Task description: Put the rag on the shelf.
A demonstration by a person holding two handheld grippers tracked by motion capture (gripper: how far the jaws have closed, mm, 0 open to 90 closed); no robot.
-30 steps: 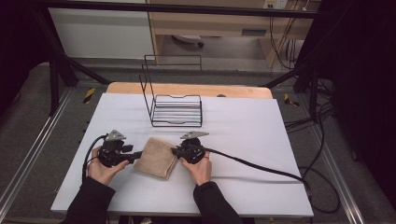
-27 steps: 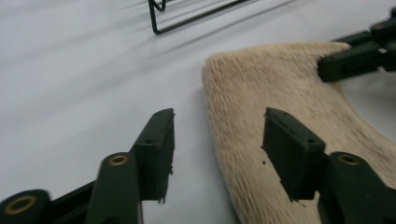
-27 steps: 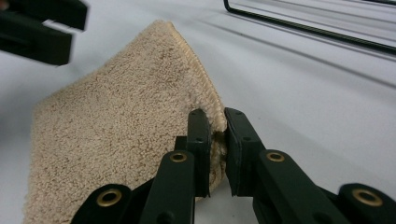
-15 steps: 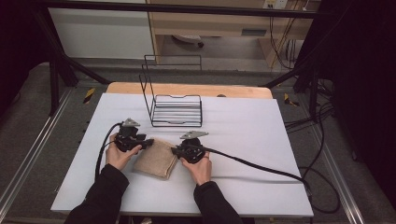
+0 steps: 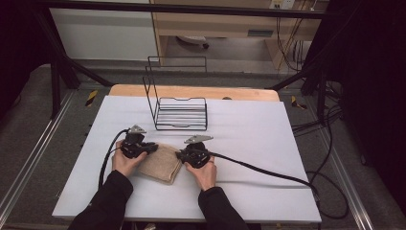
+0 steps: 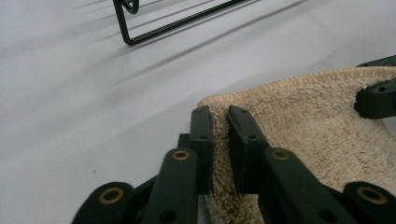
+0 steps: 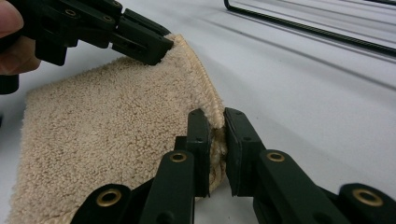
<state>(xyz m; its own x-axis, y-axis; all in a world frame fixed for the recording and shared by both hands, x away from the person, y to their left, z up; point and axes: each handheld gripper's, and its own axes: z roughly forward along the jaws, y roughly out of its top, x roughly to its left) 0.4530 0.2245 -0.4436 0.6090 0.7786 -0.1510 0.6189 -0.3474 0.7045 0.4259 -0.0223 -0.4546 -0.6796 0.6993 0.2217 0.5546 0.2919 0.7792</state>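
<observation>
At a white table [image 5: 268, 143], a person pinches a folded beige towel [image 5: 160, 163] from both sides with two hand-held grippers. The left gripper [image 5: 149, 148], at the towel's far left corner, has its jaws drawn narrow on the towel's edge, terry pile pressed between them in the left gripper view. The towel lies flat on the table in front of the person, between the two hands. The right gripper [image 5: 179, 155] grips the towel's right corner the same way, jaws close together with the hemmed edge caught between them, its black cable [image 5: 268, 171] trailing right across the table and off the edge. Behind the towel, apart from it, a black wire rack [image 5: 178, 108] stands upright near the table's far side; what lies inside it, if anything, is hard to make out.
</observation>
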